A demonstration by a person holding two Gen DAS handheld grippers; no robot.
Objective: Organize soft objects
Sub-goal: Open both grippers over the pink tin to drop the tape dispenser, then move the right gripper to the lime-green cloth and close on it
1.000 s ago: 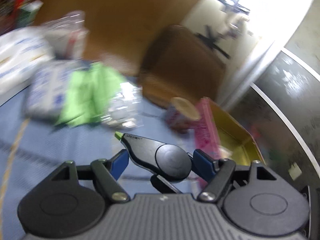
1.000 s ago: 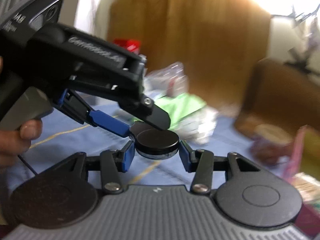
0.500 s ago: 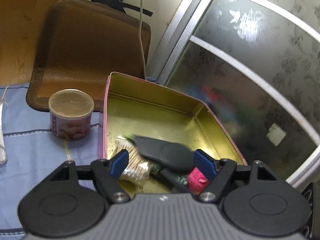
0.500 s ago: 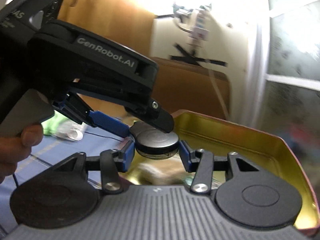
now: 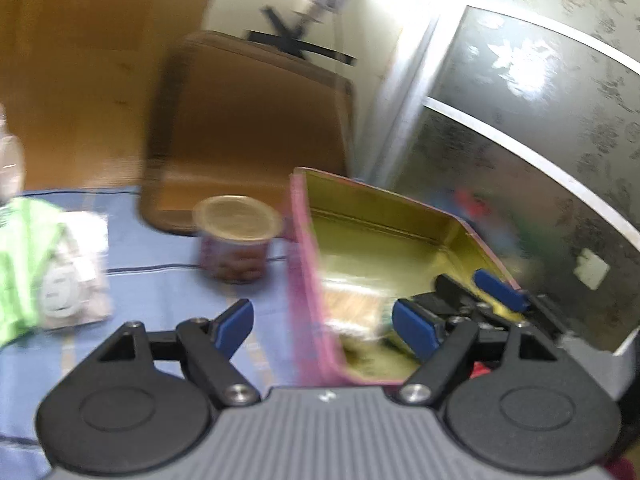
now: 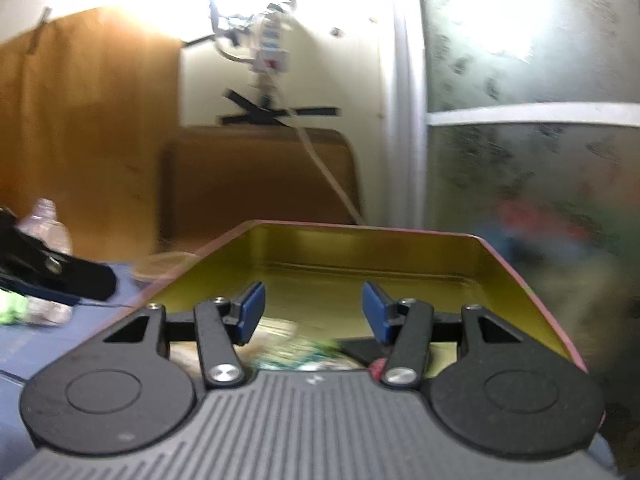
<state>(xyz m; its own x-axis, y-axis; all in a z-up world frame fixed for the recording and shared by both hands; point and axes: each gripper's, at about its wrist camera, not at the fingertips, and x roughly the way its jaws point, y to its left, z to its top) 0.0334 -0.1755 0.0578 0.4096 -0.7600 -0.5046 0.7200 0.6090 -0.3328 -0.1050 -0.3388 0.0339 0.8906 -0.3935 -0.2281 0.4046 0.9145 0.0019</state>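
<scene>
Seen from the left, the left gripper (image 5: pixel 322 322) now gapes empty over the tin's (image 5: pixel 400 216) pink wall, its black gadget dropped inside, while from the right the right gripper (image 6: pixel 312 312) also hangs released above the tin (image 6: pixel 360 252), so both loads look delivered.

Glossy gold metal tin (image 6: pixel 360 256), blue cloth (image 5: pixel 160 292)

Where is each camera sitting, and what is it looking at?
Left wrist: on the open left gripper, facing the cup on the blue cloth and the tin; the right gripper's fingers show too.
Right wrist: on the open right gripper, looking into the tin; the left gripper shows at the left edge.
Shared: the tin and brown chair.
</scene>
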